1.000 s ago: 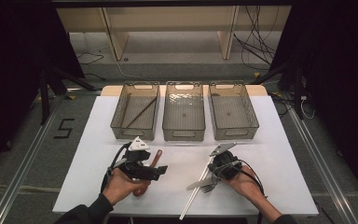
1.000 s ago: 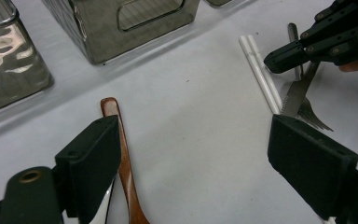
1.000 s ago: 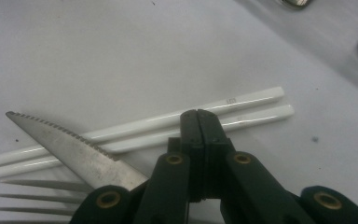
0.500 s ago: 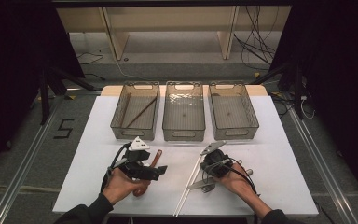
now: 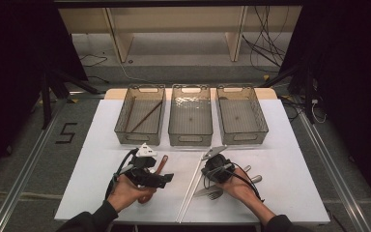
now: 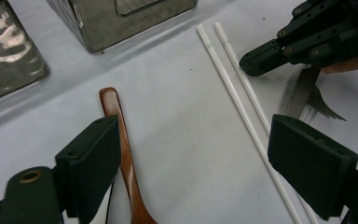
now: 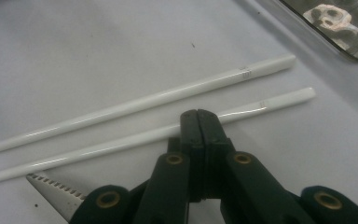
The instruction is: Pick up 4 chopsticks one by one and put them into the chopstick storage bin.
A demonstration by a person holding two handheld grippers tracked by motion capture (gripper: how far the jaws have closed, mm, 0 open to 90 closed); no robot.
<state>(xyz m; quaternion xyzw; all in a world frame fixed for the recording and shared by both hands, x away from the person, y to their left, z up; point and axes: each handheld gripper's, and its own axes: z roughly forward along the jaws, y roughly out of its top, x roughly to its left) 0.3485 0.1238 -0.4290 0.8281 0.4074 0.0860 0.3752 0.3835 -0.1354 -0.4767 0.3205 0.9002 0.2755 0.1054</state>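
The right gripper (image 5: 206, 170) has its fingers (image 7: 198, 122) pressed flat together with nothing between them, and their tips sit just over the nearer of the two white chopsticks (image 7: 135, 140). Closed like that, it looks less like a grasp than a nudge — a shut tip is a handy way to push the sticks sideways or line them up before picking one. The chopsticks (image 5: 189, 187) lie side by side, almost parallel, in the near middle of the white desk (image 5: 294, 164), running from the near edge toward the trays.

Just right of them, under the right hand (image 5: 236, 186), a serrated knife (image 6: 300, 93) and a fork (image 6: 324, 105) rest together, so the cutlery forms one loose pile within easy reach.

The left gripper (image 5: 166, 179) waits with its fingers (image 6: 91, 161) spread wide and empty, set above the wooden spoon (image 6: 121, 154) whose handle points toward the far trays; whether the left hand (image 5: 125, 191) steadies the bowl of it I cannot tell.

At the far side stand three clear trays in a row. The left tray (image 5: 121, 130) already holds dark sticks lying slantwise, the middle tray (image 5: 190, 140) and right tray (image 5: 263, 130) look bare — a sorting layout, by my reading, one kind of utensil per tray.
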